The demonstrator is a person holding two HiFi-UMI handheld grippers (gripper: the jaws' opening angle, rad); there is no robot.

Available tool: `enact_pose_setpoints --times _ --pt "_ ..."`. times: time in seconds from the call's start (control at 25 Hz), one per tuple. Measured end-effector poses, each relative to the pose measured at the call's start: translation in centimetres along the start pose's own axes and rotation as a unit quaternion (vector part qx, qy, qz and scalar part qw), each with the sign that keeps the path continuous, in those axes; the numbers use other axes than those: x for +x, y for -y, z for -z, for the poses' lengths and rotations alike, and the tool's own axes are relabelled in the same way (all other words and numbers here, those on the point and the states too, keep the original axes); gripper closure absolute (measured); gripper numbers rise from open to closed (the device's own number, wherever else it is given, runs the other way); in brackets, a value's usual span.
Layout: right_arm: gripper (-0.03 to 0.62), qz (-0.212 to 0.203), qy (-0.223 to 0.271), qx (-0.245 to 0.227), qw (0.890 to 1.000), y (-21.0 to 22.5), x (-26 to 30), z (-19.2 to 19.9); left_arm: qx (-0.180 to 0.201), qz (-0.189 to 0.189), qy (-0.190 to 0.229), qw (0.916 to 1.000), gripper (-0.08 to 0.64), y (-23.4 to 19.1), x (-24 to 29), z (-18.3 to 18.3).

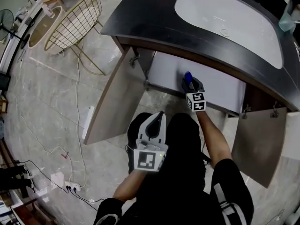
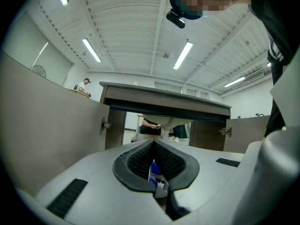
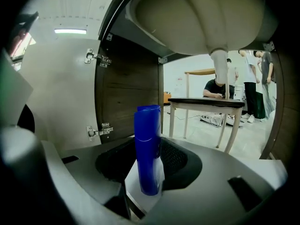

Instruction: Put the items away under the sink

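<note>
Left tongs (image 1: 157,123) sit closest, low in front of the kneeling person and pointing at the open cabinet. In the left gripper view (image 2: 153,146) the pads are closed up narrow and meet at the tips. A small blue and white bit shows low in the slit; can't tell what it is.

Right tongs (image 1: 190,82) reach into the cabinet under the sink (image 1: 229,18), clamped on a blue bottle (image 1: 188,75). In the right gripper view (image 3: 150,161) the bottle (image 3: 147,144) stands upright between the pads, below the basin underside (image 3: 197,18) and left of the drain pipe (image 3: 219,64).

Both cabinet doors are swung open, left door (image 1: 115,97) and right door (image 1: 260,139). Dark counter (image 1: 154,22) surrounds the sink. Wire basket (image 1: 75,22) stands on the floor, well apart at far left.
</note>
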State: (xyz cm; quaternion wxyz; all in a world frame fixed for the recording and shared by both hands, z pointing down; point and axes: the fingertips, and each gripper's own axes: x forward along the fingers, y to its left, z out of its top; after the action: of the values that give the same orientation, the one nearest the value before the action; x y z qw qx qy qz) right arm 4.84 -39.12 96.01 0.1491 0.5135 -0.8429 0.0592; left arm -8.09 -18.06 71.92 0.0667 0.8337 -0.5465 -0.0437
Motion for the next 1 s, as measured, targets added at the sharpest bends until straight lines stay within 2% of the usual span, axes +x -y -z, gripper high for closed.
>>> enact_pose_setpoints --times 0.28,1.0 --pt "0.442 0.005 -0.020 0.003 1.000 0.3 1.1 1.7 0.000 0.002 -0.003 1.0000 0.545 -0.2 -0.1 0.3" --pt "0.439 0.020 -0.032 -0.010 0.999 0.1 0.3 2.2 -0.012 0.016 -0.005 0.9998 0.543 -0.1 0.0 0.8"
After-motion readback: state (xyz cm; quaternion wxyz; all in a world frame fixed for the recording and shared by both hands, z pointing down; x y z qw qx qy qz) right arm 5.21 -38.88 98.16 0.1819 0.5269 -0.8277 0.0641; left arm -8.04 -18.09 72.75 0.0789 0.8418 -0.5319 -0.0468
